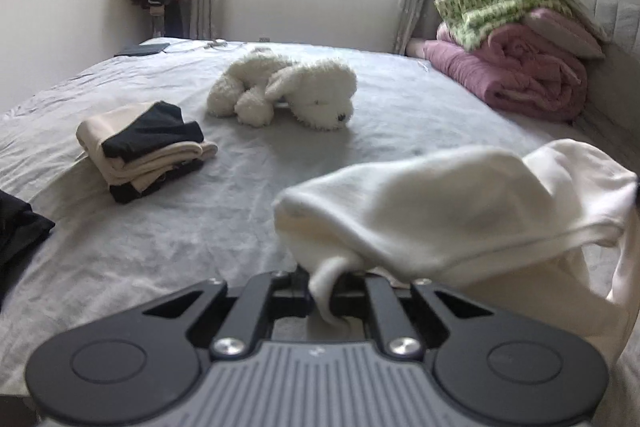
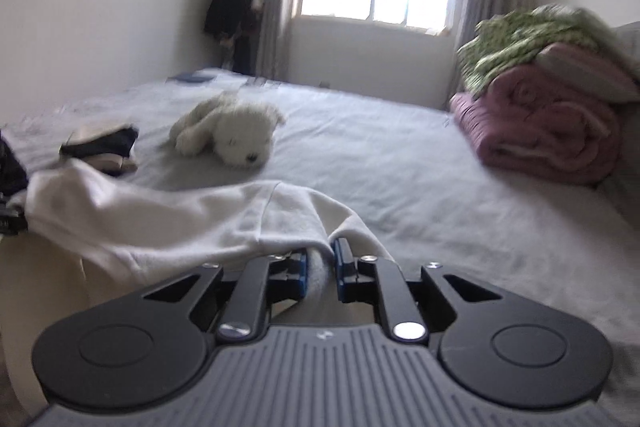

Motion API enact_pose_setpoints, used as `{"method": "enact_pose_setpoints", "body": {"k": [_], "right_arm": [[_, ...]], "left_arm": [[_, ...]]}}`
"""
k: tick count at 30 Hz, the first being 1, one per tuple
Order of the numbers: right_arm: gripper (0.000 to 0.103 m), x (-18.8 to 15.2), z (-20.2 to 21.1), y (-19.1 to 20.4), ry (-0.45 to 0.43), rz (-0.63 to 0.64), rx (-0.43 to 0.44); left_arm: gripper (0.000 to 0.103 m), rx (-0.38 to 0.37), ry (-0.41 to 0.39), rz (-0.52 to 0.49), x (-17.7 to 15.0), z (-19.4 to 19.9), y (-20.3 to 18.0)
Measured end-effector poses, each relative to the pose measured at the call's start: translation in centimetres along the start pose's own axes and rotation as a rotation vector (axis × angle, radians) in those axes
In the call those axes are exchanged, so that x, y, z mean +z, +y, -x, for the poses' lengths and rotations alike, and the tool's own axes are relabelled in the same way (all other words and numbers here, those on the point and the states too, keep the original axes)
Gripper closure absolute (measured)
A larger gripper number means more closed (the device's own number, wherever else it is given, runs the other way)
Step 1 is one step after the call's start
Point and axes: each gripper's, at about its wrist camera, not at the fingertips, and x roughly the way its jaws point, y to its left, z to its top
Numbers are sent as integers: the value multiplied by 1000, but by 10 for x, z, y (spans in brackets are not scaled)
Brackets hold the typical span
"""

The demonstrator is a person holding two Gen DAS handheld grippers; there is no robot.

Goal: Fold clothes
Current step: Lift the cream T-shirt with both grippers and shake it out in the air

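I've got the cream-white soft knit garment [image 1: 460,203] pinched at two points and lifted clear of the grey-sheeted bed [image 1: 240,227]. My left gripper [image 1: 336,291] has its fingers closed on a bunched, rolled edge of the fabric; a tail of cloth hangs down between them at 6 o'clock. My right gripper [image 2: 320,263] has its blue-padded fingers [image 2: 303,269] closed nearly together on a fold of the same garment [image 2: 160,211], seam and hem showing just ahead.

Judgement on why it's held this way: two spaced grips let the cloth hang and spread between them, so an edge can be squared before it goes flat. It sags in the span, so it isn't taut. Whether this is spreading out or carrying a half-made fold, I can't tell.

Material: thick, matte, fleecy jersey, limp, drapes in broad soft folds, stitched hem along the lower edge. Should grip well, no slip risk I can see.

Around it:
- Small neat stack of folded beige and black clothes [image 1: 144,151] at 10 o'clock on the bed, flat and layered.
- Loose black fabric [image 1: 20,235] at 9 o'clock, at the bed edge.
- Fluffy white plush dog [image 1: 288,91] at 12 o'clock, lying on its side.
- Rolled pink quilt [image 1: 516,67] with green patterned bedding [image 1: 500,3] on top at 2 o'clock against the headboard.

The right wrist view is motion-blurred.
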Motion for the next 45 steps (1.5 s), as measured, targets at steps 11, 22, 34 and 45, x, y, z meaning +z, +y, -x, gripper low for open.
{"method": "enact_pose_setpoints", "body": {"k": [11,22,34,45], "right_arm": [[90,18,43,-6,-260,27,-107],[90,27,85,-27,-466,-45,-100],[89,5,28,-51,-154,-129,-115],[88,5,27,-52,-88,-232,-82]], "left_arm": [[96,-9,-268,40,35,37,5],[96,-17,-409,44,51,61,18],[61,63,-94,-323,23,21,-3],[56,-36,-127,-986,-60,37,-62]]}}
